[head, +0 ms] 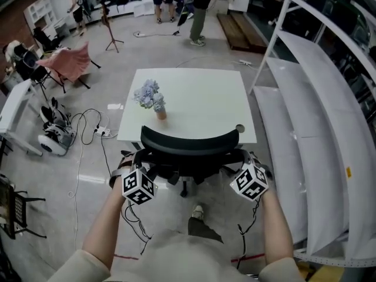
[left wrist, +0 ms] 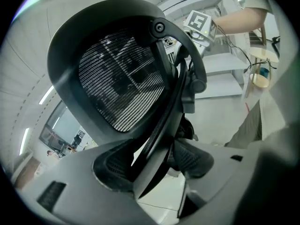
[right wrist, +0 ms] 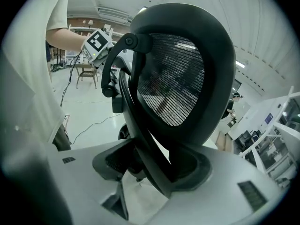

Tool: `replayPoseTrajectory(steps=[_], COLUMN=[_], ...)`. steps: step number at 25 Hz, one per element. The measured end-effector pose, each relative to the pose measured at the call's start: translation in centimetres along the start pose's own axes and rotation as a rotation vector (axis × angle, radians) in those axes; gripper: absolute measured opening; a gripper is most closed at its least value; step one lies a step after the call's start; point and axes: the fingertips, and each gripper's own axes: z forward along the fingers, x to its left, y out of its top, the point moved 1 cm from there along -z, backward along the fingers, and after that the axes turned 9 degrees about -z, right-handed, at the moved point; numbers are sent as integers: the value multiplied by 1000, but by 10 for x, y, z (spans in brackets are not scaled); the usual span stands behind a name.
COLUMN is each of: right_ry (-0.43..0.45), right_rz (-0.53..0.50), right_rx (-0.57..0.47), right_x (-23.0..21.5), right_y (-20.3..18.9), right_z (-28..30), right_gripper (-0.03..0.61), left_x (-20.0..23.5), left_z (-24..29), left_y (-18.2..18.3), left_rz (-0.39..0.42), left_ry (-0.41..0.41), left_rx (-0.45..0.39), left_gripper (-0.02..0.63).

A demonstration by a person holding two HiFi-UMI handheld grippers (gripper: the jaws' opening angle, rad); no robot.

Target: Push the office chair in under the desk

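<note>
A black office chair point(head: 189, 143) stands with its mesh backrest at the near edge of the white desk point(head: 200, 93), its seat hidden under the desk. My left gripper point(head: 147, 160) is at the backrest's left side and my right gripper point(head: 239, 159) at its right side. In the left gripper view the backrest's curved frame strut point(left wrist: 161, 125) runs down between the open jaws of that gripper point(left wrist: 152, 165), with a sliver of floor showing beside it. In the right gripper view the strut point(right wrist: 140, 139) likewise lies between the spread jaws of that gripper point(right wrist: 157, 165).
A small vase of pale blue flowers point(head: 154, 100) stands on the desk's near left part. White shelving point(head: 317, 116) runs along the right. Cables and a power strip point(head: 97, 131) lie on the floor at left. People point(head: 197, 4) stand far back. My foot point(head: 198, 211) is behind the chair.
</note>
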Motion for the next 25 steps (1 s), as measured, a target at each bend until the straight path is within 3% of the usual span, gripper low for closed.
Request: replayPoseTrajectory(steps=[16,25], right_ry=[58,100], right_rz=[-31,12], right_rx=[-20,-5], right_x=[-35,-42], right_y=[9,14], right_z=[30,39], right_gripper=[229,227], left_x=[37,47], left_z=[28,34], left_y=[1,-3], left_rz=[-60,-92], left_ry=[99,123], left_rx=[54,76], left_gripper=[285,298])
